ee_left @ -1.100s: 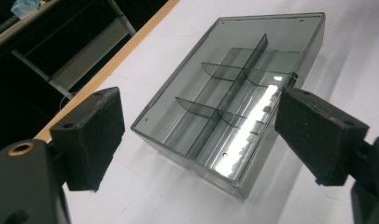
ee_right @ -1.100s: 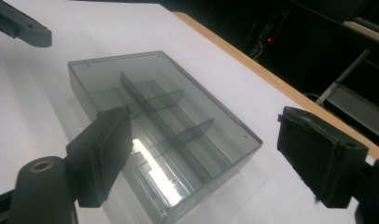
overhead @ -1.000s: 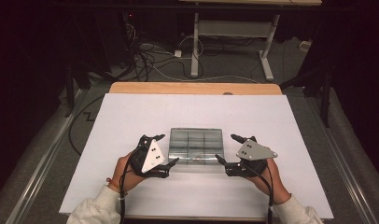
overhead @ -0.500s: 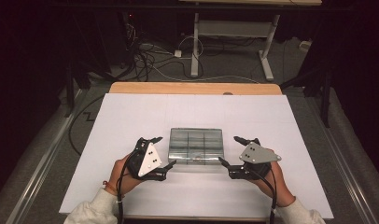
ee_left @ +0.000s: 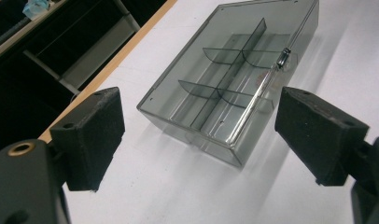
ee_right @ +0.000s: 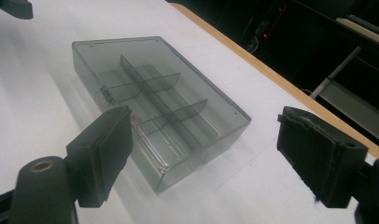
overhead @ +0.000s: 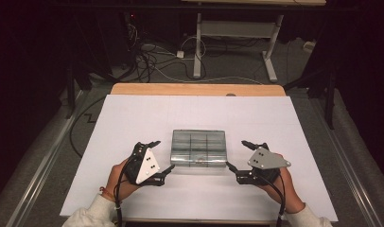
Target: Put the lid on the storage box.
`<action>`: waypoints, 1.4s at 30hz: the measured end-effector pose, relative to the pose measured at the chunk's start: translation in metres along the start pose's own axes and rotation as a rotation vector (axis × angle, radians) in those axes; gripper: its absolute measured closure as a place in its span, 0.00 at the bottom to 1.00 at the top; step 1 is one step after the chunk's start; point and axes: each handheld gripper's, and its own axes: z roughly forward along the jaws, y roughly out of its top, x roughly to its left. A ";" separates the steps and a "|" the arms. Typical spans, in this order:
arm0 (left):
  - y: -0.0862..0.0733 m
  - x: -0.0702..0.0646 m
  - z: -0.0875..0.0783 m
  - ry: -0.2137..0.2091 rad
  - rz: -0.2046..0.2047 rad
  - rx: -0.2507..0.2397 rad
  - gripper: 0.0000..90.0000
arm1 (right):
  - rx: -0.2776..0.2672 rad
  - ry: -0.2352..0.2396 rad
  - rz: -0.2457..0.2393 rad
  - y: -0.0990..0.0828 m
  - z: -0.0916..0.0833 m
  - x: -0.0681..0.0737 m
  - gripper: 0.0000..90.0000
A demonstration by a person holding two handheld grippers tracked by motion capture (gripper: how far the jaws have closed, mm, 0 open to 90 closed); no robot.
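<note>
A smoky clear plastic compartment box (overhead: 198,147) lies flat in the middle of the white table top (overhead: 195,113), its lid down and its dividers visible through it. My left gripper (overhead: 164,154) sits just left of the box's near corner, open and empty. My right gripper (overhead: 236,153) mirrors it at the right near corner, also open. In the left gripper view the box (ee_left: 225,88) lies ahead of the left gripper (ee_left: 204,135), its small latch (ee_left: 283,57) on the front edge. The right gripper view shows the box (ee_right: 159,112) beyond the wide-spread right gripper (ee_right: 211,156).
The white sheet ends at a wooden table edge (overhead: 195,89) at the far side. Beyond it, cables (overhead: 152,61) and a desk frame (overhead: 197,42) stand on the dark floor. White surface stretches on both sides of the box.
Both grippers have drawn back slightly toward the near edge of the table and away from the box's front. The box has not moved.
</note>
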 end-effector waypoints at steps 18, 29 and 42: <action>-0.019 -0.004 -0.009 0.022 0.005 0.030 0.17 | 0.020 -0.015 -0.006 -0.014 -0.009 0.001 0.21; -0.036 -0.005 -0.012 0.035 -0.017 0.050 0.17 | 0.019 -0.016 -0.017 -0.025 -0.013 0.001 0.21; -0.052 -0.007 -0.016 0.033 -0.021 0.082 0.17 | 0.028 -0.021 -0.009 -0.044 -0.017 0.003 0.21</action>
